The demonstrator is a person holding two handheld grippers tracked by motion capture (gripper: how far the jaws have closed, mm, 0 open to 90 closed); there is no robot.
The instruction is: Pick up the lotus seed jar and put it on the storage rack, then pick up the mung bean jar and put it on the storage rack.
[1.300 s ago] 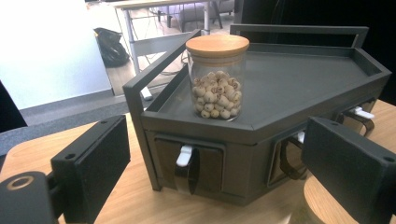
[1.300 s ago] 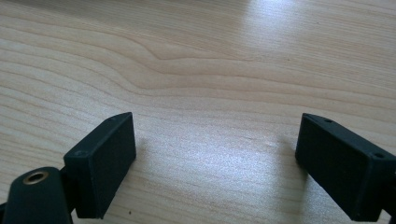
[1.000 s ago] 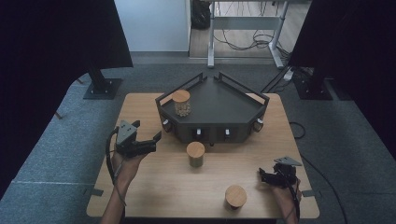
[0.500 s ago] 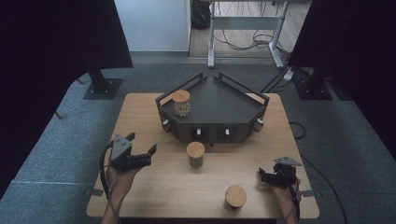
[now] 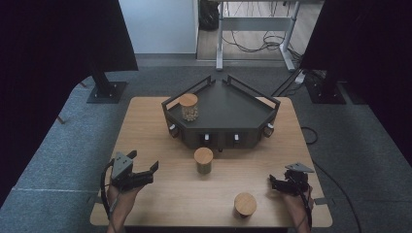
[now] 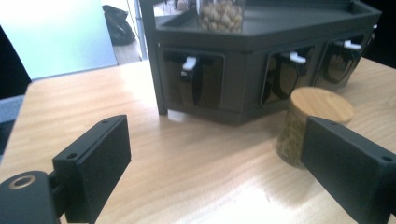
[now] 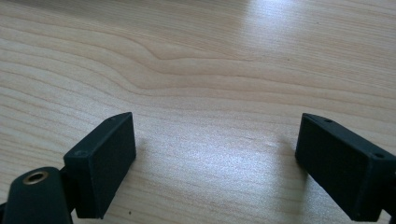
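Observation:
My left gripper [image 5: 145, 161] hovers over the table's front left, open and empty, pointing toward the middle. In the left gripper view its jaws [image 6: 215, 154] stand wide apart, and a wooden-lidded jar [image 6: 317, 105] shows behind the right one. That jar [image 5: 203, 160] stands mid-table, just in front of the black drawer stand [image 5: 233, 109]. A second jar [image 5: 188, 107], holding nuts, sits on the stand's left side. A third lidded jar [image 5: 245, 205] stands near the front edge. My right gripper [image 5: 273, 183] rests low at the front right, open over bare wood [image 7: 215, 140].
The stand's front [image 6: 243, 60] has several dark drawers with white handles. The wooden table [image 5: 145, 126] stands on grey carpet. Dark screens on stands flank it, and a metal frame with cables is at the back.
My left gripper has come down and back toward the table's near left edge. The right gripper and the jars have not moved.

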